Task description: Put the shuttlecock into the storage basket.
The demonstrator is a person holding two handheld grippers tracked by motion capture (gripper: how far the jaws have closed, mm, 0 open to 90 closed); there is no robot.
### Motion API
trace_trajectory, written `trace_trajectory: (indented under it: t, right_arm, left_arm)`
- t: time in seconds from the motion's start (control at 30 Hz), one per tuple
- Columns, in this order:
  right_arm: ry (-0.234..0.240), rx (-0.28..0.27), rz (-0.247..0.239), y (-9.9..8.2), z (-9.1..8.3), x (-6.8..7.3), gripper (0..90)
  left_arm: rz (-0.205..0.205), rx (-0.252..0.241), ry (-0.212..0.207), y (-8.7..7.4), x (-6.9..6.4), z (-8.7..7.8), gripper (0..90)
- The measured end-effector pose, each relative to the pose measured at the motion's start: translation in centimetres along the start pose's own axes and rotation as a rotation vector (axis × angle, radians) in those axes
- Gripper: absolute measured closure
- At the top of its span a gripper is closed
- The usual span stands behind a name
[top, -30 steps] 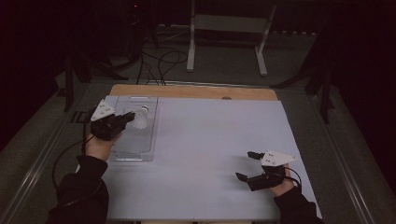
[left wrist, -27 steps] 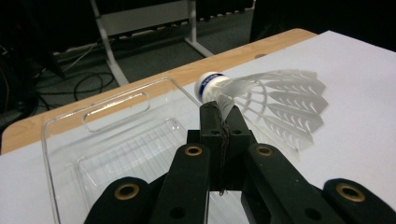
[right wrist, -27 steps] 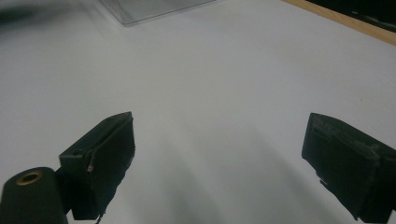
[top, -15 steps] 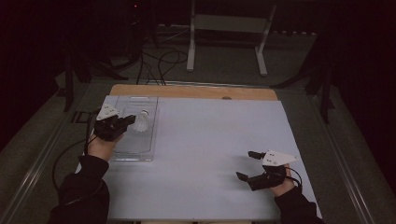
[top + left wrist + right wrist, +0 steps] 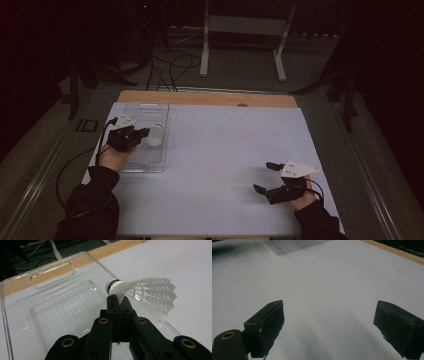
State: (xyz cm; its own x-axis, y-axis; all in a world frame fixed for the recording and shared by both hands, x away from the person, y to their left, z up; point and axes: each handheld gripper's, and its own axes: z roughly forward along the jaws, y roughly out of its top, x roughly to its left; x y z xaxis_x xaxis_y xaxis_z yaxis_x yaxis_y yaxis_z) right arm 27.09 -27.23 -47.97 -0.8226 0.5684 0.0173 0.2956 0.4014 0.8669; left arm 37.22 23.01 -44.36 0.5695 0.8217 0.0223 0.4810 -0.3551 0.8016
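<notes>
Table [image 5: 215,165] under a white sheet, wooden edge [image 5: 210,98] bare along the far side; dim room beyond, with cables on the floor and a white metal stand [image 5: 245,35] behind the table. Clear plastic tray [image 5: 142,160] at the table's left part, handle slot at its far end. White shuttlecock [image 5: 142,293] lifted over the tray's right wall, long axis roughly level, blue-banded cork toward the tray's interior, skirt fanning out over the sheet. Left gripper [image 5: 117,301] clamped on the shuttlecock just behind the cork. Right gripper [image 5: 267,177] near the table's front right, well apart from the tray, jaws spread wide with nothing between them.
</notes>
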Motion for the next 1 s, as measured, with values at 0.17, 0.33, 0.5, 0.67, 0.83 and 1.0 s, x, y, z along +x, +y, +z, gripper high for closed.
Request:
trace_trajectory:
  t: [0.17,0.33,0.5,0.67,0.83,1.0]
  right_arm:
    - [0.0,0.002,0.0,0.0,0.0,0.0,9.5]
    - [0.0,0.007,-0.003,0.0,0.1,0.0,9.5]
    - [-0.001,0.011,-0.003,-0.1,0.1,0.0,9.6]
    - [0.002,0.013,0.0,-0.1,0.2,0.0,9.6]
    - [0.001,0.018,-0.002,-0.1,0.2,0.0,9.7]
    - [-0.001,0.02,-0.003,-0.1,0.2,0.0,9.7]
  left_arm:
    - [0.023,0.032,-0.012,-0.1,-0.2,0.6,89.9]
    - [0.026,0.065,-0.019,-0.2,-0.2,1.0,89.8]
    - [0.021,0.092,-0.008,-0.2,-0.2,1.3,89.3]
    - [0.041,0.126,-0.011,-0.2,-0.4,1.5,89.1]
    - [0.053,0.149,-0.009,-0.1,-0.5,1.7,88.5]
    - [0.007,0.151,-0.001,0.2,-0.5,1.5,58.2]
